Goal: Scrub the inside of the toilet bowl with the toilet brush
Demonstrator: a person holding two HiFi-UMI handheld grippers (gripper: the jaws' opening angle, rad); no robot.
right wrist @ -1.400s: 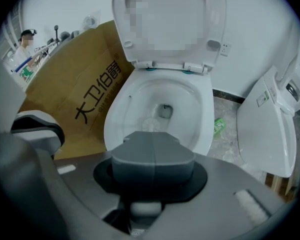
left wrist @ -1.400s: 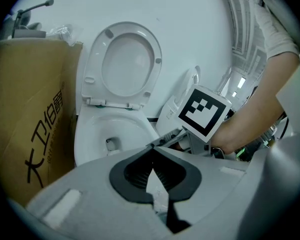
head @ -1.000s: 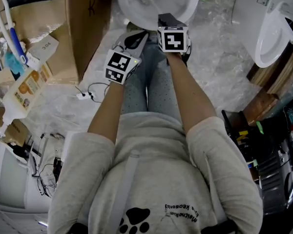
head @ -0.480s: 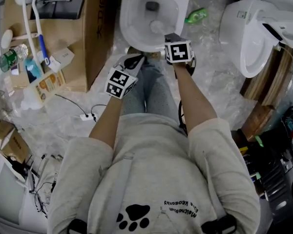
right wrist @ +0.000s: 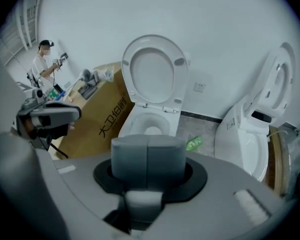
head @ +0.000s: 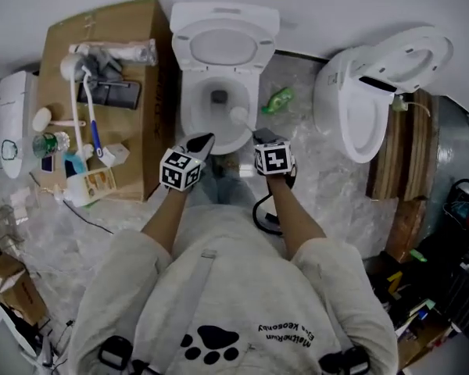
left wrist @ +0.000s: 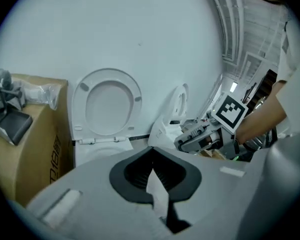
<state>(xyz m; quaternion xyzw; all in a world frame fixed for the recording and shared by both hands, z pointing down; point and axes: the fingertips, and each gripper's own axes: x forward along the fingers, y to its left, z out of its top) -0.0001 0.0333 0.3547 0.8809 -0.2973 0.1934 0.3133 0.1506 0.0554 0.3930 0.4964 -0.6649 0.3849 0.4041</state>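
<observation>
A white toilet (head: 189,116) stands with its lid (head: 223,49) up against the wall. The toilet brush's white head (head: 239,116) sits inside the bowl at the front right. Its short handle runs back to my right gripper (head: 259,137), which is shut on it just over the front rim. In the right gripper view the shut gripper (right wrist: 148,144) hides the handle, and the bowl (right wrist: 135,119) lies ahead. My left gripper (head: 201,141) is shut and hovers at the front left of the rim. In its own view the left gripper (left wrist: 151,156) points at the raised lid (left wrist: 106,101).
A cardboard box (head: 62,33) with bottles and a blue-handled brush (head: 90,119) stands left of the toilet. A second toilet (head: 352,108) stands to the right, and a green bottle (head: 280,100) lies on the floor between them. Another person (right wrist: 42,64) stands far off.
The head view has pulled back, so the whole toilet and its lid now show. Both grippers sit lower in frame and closer together. The brush head stays in the bowl.
</observation>
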